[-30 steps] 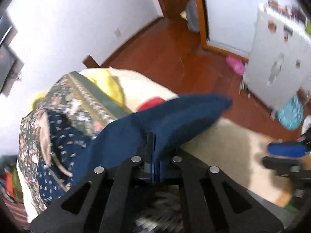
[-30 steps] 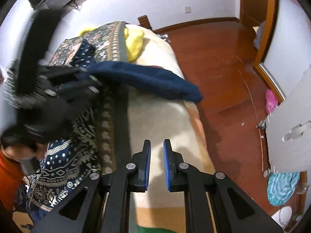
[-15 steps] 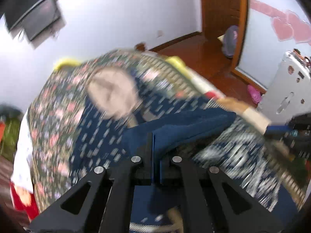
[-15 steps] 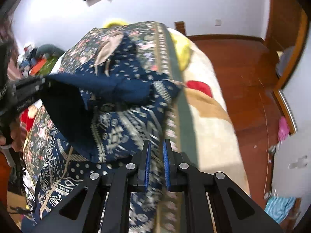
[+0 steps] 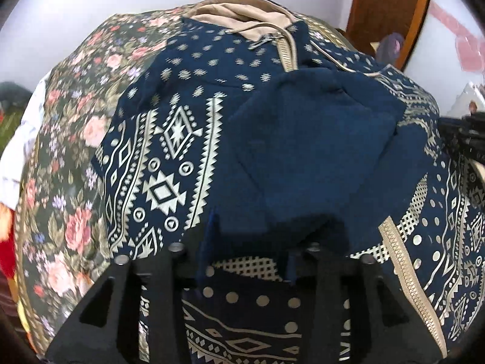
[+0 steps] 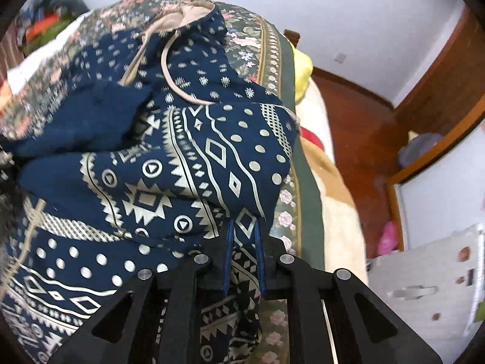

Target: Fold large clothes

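A navy hoodie (image 5: 169, 157) with a cream geometric print lies spread on the bed, its beige-lined hood (image 5: 242, 18) at the far end. Its plain navy sleeve (image 5: 303, 157) lies folded across the chest. My left gripper (image 5: 250, 242) hovers at the sleeve's near end with its jaws opening; the cuff lies loose between them, unpinched. My right gripper (image 6: 242, 230) is shut with nothing in it, just above a rounded fold of the hoodie (image 6: 151, 188) near the bed's right side. The folded sleeve (image 6: 91, 121) shows at the left there.
A dark floral bedspread (image 5: 69, 139) lies under the hoodie. Right of its striped border (image 6: 291, 151) are a cream blanket (image 6: 333, 197) and a yellow cloth (image 6: 303, 66). Past the bed's edge are the wood floor (image 6: 363, 136) and a white cabinet (image 6: 424, 303).
My left gripper swung the navy sleeve from past the bed's edge across onto the hoodie, and its jaws parted off the cuff. My right gripper moved over the hoodie and stayed shut.
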`<state>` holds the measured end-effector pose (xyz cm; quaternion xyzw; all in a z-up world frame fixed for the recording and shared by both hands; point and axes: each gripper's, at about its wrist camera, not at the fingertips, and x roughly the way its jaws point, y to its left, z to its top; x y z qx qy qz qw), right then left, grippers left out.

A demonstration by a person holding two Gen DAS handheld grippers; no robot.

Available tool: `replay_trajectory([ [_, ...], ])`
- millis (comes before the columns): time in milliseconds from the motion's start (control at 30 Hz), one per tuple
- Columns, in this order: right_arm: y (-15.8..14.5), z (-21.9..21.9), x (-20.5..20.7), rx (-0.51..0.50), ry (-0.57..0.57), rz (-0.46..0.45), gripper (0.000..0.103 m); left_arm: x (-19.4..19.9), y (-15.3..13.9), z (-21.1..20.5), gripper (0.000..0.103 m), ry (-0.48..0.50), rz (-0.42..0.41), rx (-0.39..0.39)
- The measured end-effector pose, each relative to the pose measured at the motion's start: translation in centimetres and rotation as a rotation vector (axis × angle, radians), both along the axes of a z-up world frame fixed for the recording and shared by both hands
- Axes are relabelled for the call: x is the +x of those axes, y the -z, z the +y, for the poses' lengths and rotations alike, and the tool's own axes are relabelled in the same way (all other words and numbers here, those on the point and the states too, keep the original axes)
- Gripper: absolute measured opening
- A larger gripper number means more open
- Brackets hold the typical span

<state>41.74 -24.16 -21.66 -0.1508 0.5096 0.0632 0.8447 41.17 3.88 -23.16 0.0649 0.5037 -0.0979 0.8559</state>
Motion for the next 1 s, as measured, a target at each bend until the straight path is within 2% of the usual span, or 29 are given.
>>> replay_trajectory([
  [33,0.0,0.0,0.0,-0.012,0.008,-0.001,0.013,0.0,0.1,0.4,0.054,-0.012,0.003,-0.008],
  [100,-0.2,-0.3,0.2,-0.045,0.046,-0.015,0.040,0.0,0.2,1.0,0.058,-0.026,0.015,-0.028],
  [133,-0.2,-0.8,0.2,-0.074,0.073,-0.039,0.064,-0.1,0.2,1.2,0.059,-0.026,0.019,-0.030],
  [167,-0.3,-1.4,0.1,-0.073,0.081,-0.054,0.071,-0.3,0.2,1.4,0.059,-0.024,0.020,-0.025],
  [267,-0.1,-3.6,0.4,0.063,0.104,-0.013,0.072,-0.8,-0.4,1.3,0.060,-0.003,0.031,-0.017],
  [333,-0.3,-4.5,0.5,0.119,0.122,0.008,0.072,-1.2,-0.9,1.2,0.060,0.008,0.045,-0.023],
  [500,-1.8,-5.1,0.0,0.227,0.100,0.007,0.072,-1.6,-4.0,-1.0,0.060,0.064,0.038,-0.017],
  [667,-3.2,-4.3,0.1,0.285,0.072,-0.017,0.072,0.2,-5.9,-5.0,0.065,0.121,-0.003,-0.011],
  [767,-3.4,-4.1,0.7,0.317,0.074,-0.012,0.072,2.1,-5.3,-8.5,0.065,0.165,-0.008,0.029],
  [867,-3.1,-4.3,1.6,0.349,0.101,0.007,0.072,4.0,-3.0,-11.4,0.065,0.225,0.042,0.080],
  [933,-2.9,-4.6,2.0,0.374,0.117,0.018,0.072,4.8,-1.2,-13.0,0.065,0.233,0.051,0.138],
  [1000,-2.5,-4.8,2.7,0.391,0.134,0.026,0.072,5.2,-0.6,-13.4,0.065,0.222,0.028,0.147],
])
